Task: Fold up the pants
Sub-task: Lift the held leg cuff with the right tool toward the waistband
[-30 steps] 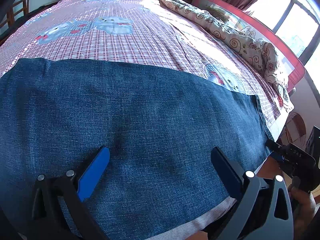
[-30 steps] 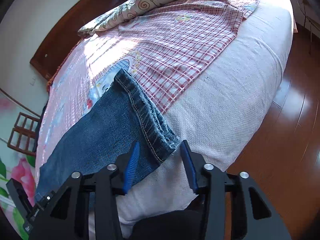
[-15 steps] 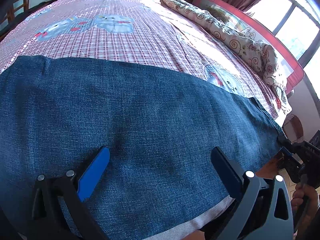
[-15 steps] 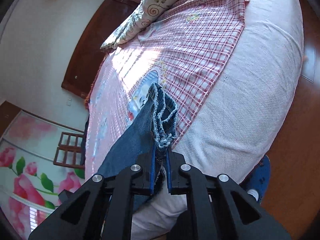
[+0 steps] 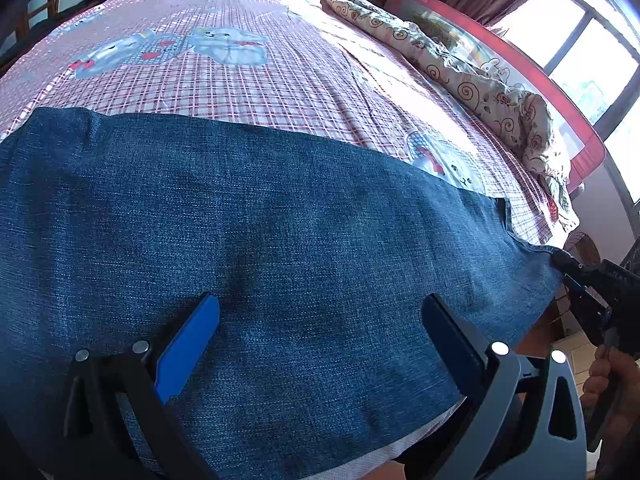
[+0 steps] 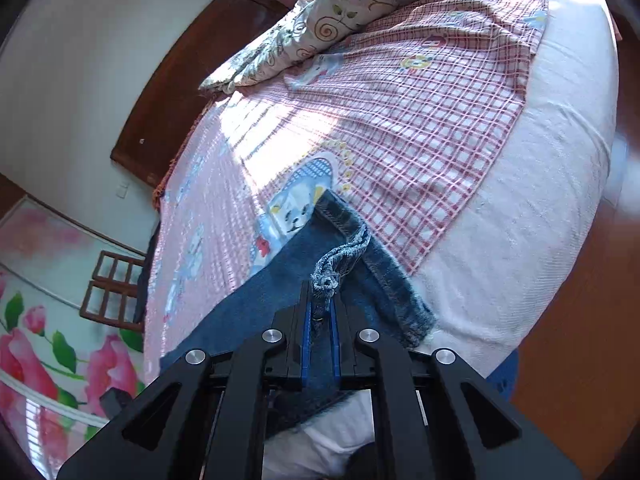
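pants (image 5: 280, 240) on bed (image 6: 540, 200), quilt (image 5: 480, 88) behind

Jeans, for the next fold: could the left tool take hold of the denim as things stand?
Probably yes: the left tool stands open right over the jeans, nothing between.

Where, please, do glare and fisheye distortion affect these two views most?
Left wrist view: the window is blown out white and the jeans bulge outward. Right wrist view: sunlight washes out the checked sheet, the mattress curves strongly, and the right edge blurs.
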The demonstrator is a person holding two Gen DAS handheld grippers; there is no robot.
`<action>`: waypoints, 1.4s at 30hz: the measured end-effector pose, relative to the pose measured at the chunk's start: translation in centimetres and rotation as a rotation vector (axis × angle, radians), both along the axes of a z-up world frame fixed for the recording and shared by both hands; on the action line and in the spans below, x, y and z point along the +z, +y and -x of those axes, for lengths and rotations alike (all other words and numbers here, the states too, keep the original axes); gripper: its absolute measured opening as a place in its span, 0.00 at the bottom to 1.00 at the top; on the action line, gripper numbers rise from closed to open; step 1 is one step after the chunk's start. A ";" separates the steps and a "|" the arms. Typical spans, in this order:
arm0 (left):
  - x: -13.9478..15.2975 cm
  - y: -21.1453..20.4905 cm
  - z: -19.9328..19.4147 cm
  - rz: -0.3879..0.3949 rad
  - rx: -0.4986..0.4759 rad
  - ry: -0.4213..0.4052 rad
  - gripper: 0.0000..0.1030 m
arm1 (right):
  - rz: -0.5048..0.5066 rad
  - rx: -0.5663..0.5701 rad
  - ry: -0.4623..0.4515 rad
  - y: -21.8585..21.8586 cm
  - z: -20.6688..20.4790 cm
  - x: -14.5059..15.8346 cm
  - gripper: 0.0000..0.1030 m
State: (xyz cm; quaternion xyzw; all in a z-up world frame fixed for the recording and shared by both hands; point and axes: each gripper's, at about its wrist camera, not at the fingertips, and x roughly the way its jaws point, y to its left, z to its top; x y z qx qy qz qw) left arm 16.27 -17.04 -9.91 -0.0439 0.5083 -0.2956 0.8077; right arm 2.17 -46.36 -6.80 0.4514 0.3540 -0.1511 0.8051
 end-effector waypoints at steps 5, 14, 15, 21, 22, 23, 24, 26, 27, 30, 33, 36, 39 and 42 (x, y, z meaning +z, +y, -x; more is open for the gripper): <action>0.0 0.0 0.1 -0.007 -0.010 -0.012 0.98 | 0.136 -0.027 0.153 0.0 0.9 -2.5 0.45; 0.0 0.0 -0.1 -0.017 -0.012 -0.015 0.98 | 0.260 0.114 0.169 2.0 -0.7 -3.7 0.48; 0.0 0.1 -0.2 -0.014 -0.013 -0.012 0.98 | 0.257 0.116 0.168 1.9 -0.7 -3.8 0.35; 0.0 0.1 -0.3 -0.008 -0.014 -0.006 0.98 | 0.111 0.139 0.100 0.6 0.1 -3.0 0.14; 0.0 0.2 -0.3 -0.003 -0.016 -0.005 0.98 | 0.100 0.130 0.076 0.5 0.3 -2.4 0.14; 0.0 0.2 -0.4 0.003 -0.016 -0.002 0.98 | 0.107 0.122 0.058 0.5 0.4 -1.6 0.14; 0.0 0.3 -0.4 0.009 -0.016 0.001 0.98 | 0.108 0.124 0.039 0.7 0.3 -0.8 0.14; 0.0 0.3 -0.5 0.015 -0.010 0.008 0.98 | 0.097 0.130 0.023 0.9 0.1 0.2 0.14; 0.1 0.4 -0.5 0.023 -0.003 0.015 0.98 | 0.087 0.131 0.014 1.0 -0.1 0.6 0.14; 0.9 1.3 -0.7 0.063 0.029 0.053 0.97 | 0.054 0.127 -0.042 1.5 -0.6 2.0 0.14; 2.4 3.6 -0.5 0.063 0.061 0.009 0.97 | 0.045 0.147 -0.097 2.5 -1.7 3.8 0.14; 4.0 6.9 -0.2 -0.008 0.102 -0.107 0.97 | 0.057 0.200 -0.150 4.5 -3.5 5.9 0.14; 3.9 11.0 -0.5 -0.043 0.175 -0.119 0.97 | 0.069 0.263 -0.201 7.3 -5.7 7.8 0.14; 3.0 15.1 -0.9 -0.047 0.260 -0.099 0.97 | 0.069 0.330 -0.251 10.6 -7.7 9.4 0.14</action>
